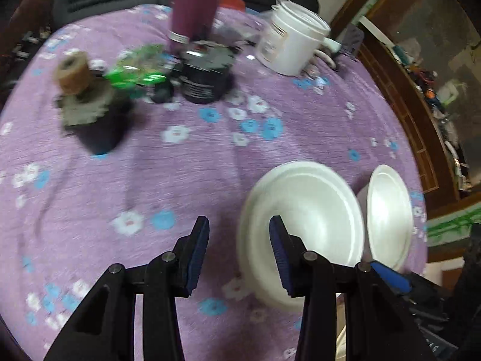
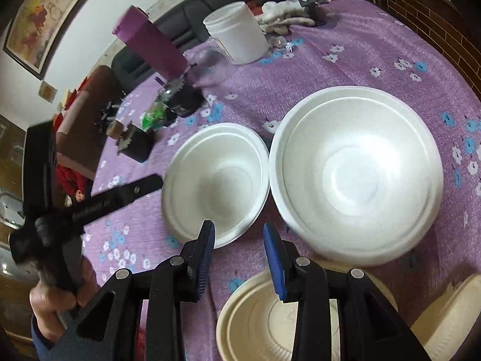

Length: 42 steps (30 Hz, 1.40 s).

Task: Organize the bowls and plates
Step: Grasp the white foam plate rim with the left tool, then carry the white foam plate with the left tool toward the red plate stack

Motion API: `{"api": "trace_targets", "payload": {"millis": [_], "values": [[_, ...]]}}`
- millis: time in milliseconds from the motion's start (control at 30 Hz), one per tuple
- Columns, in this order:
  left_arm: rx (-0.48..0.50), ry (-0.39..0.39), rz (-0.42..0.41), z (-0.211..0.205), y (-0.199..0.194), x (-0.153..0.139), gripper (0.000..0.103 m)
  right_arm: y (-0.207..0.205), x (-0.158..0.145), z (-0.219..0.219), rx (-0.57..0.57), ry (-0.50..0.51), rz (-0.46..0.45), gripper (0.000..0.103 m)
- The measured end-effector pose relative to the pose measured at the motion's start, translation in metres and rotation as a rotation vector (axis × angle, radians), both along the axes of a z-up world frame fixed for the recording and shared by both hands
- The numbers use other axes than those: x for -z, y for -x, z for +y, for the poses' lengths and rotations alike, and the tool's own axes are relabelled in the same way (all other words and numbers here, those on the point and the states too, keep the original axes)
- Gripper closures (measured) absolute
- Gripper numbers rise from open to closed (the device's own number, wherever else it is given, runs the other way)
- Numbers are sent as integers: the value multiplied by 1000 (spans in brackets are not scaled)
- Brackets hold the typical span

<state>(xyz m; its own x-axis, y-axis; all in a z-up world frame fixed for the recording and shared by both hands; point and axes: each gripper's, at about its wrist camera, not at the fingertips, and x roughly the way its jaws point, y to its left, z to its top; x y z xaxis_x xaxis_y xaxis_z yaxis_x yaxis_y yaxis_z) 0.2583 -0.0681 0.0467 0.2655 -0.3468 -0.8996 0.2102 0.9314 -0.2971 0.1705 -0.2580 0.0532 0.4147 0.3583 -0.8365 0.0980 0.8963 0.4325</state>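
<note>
Two white foam bowls stand side by side on the purple flowered tablecloth (image 2: 375, 54). The smaller bowl (image 2: 216, 180) is left of the larger bowl (image 2: 357, 174). A beige plate (image 2: 255, 325) lies near the front edge, under my right gripper (image 2: 239, 237), which is open and empty just short of the smaller bowl. A second beige plate (image 2: 451, 316) shows at the lower right. My left gripper (image 1: 239, 231) is open and empty; its right finger overlaps the nearer bowl (image 1: 303, 225). The other bowl (image 1: 389, 216) is beyond.
At the back stand a white tub (image 2: 237, 33), a purple bottle (image 2: 150, 45), a black jar (image 1: 204, 75), a green wrapper (image 1: 138, 69) and a brown tape roll on a dark block (image 1: 87, 105). A wooden cabinet (image 1: 421, 138) borders the table.
</note>
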Motion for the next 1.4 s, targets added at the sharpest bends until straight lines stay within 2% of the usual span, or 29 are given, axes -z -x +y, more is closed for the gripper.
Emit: {"api": "trace_targets", "payload": {"millis": [67,100,133,233,267,300,367,533,700,867,1033,1100,1200,1300,1400], "values": [[-2,-29,1,-7,-6,7,67,-6,3,0,7,4,7,67],[-5,-37,8,-10,-8,11,83,-9,6,1,8,10,13,67],[-3,-37,21,-12,-8,15,88,-13,9,1,12,10,21,67],[4,-39,11,-14,2,15,91,-16,13,3,7,-6,28,67],[8,-47,0,-13,5,12,91,-15,11,6,0,13,16,68],[12,-63,-18,-12,11,7,91,-13,8,8,-3,28,3,75],[16,-61,-38,-5,24,-5,91,-8,3,10,-6,31,-17,80],[27,-61,-86,16,71,-31,91,22,-13,15,-37,-22,-61,82],[39,-68,-132,39,148,-48,90,77,-32,31,-116,-44,-118,82],[67,-62,-115,55,230,-38,87,146,-38,44,-215,-54,-147,82],[77,-72,-115,58,291,-15,86,210,-20,50,-294,-47,-129,82],[84,-73,-121,56,304,-4,84,228,-9,54,-313,-29,-122,82],[71,-113,-178,52,311,3,84,239,1,54,-296,29,-147,82],[63,-138,-222,48,310,6,84,241,-1,51,-264,94,-196,81],[50,-127,-228,47,305,10,84,241,-2,49,-240,134,-228,79]]}}
